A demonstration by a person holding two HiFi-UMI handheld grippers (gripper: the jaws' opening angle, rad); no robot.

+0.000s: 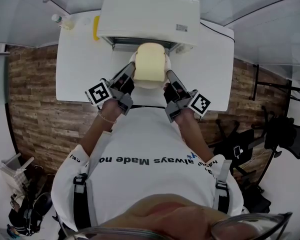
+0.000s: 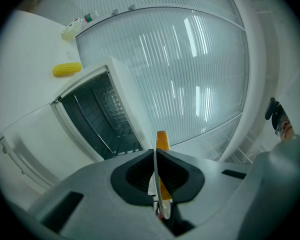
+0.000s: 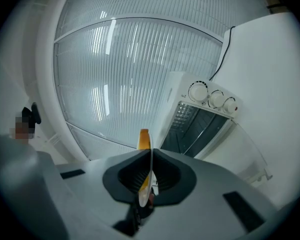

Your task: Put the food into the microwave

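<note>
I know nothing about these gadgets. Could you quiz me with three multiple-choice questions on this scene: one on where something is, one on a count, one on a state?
1. Where does the corn lie relative to the microwave?
A. inside it
B. on the table beside it
C. on top of it

2. How many knobs does the microwave have?
A. one
B. three
C. five

3. What are the left tool and right tool doing?
A. both open, empty
B. one holds the corn
C. both shut on the plate rim

Answers:
1. B, the left gripper view shows it on the white tabletop.
2. B, the right gripper view shows three in a row.
3. C, each gripper view shows jaws closed on the plate's edge.
</note>
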